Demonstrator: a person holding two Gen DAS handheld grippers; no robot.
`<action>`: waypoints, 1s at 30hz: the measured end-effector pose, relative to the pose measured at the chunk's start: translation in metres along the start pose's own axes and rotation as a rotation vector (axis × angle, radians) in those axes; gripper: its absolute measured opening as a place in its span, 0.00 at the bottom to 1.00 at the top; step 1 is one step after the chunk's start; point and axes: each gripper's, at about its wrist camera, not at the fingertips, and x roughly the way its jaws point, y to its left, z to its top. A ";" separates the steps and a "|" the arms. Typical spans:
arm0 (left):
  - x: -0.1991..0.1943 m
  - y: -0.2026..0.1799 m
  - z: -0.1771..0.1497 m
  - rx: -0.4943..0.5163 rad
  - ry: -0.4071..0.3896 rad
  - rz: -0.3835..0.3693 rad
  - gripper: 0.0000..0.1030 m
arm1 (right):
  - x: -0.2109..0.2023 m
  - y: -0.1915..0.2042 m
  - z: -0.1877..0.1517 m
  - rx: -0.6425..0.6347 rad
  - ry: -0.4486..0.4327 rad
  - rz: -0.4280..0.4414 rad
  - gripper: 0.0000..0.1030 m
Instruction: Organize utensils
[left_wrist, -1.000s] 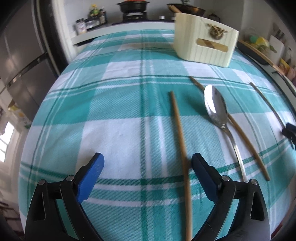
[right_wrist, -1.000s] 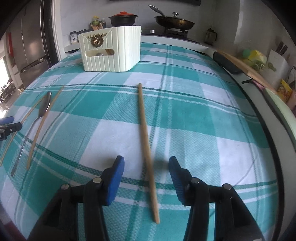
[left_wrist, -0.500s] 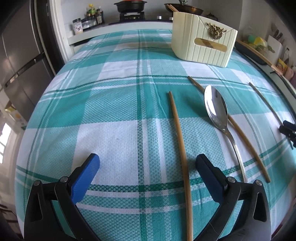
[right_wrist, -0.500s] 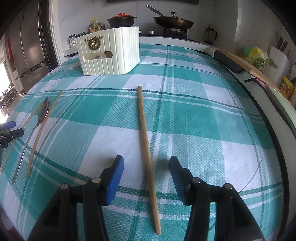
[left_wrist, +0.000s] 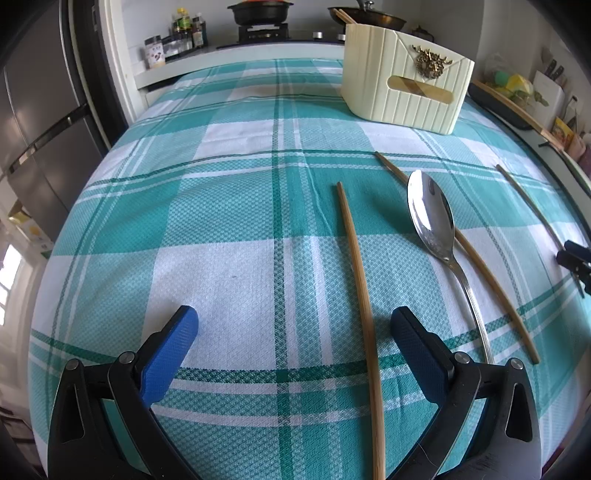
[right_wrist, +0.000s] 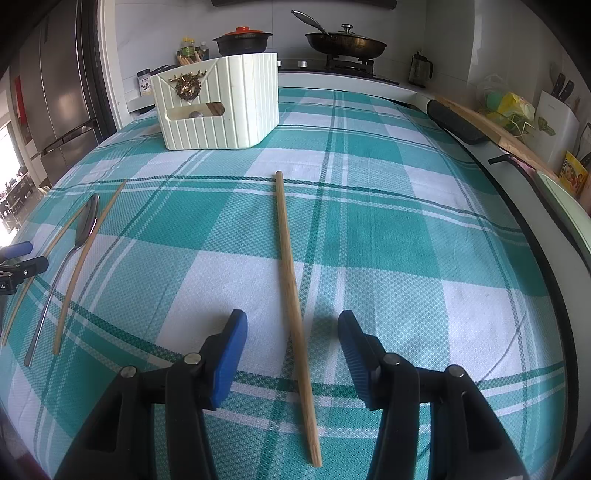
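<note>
My left claw (left_wrist: 291, 332) hangs spread wide over the checked counter (left_wrist: 221, 192), one wooden chopstick (left_wrist: 360, 295) lying loose between its pads. My right claw (right_wrist: 293, 334), released, straddles another chopstick (right_wrist: 291, 280) without touching it. The metal spoon (left_wrist: 434, 225) lies across a third chopstick (left_wrist: 480, 266), the cream utensil holder (right_wrist: 221, 107) beyond.

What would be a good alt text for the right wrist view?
The open right gripper hovers over a wooden chopstick lying between its blue fingers on a teal plaid tablecloth. A cream utensil box stands behind; a spoon and two chopsticks lie left.
</note>
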 end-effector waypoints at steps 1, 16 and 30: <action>0.000 0.000 0.000 0.000 0.000 0.000 1.00 | 0.000 0.000 0.000 0.000 0.000 0.000 0.51; 0.000 0.000 0.000 0.000 0.000 0.000 1.00 | 0.000 0.000 0.000 0.000 -0.001 0.000 0.51; 0.009 -0.004 0.020 0.139 0.138 -0.072 0.98 | 0.007 0.003 0.021 -0.112 0.230 0.089 0.52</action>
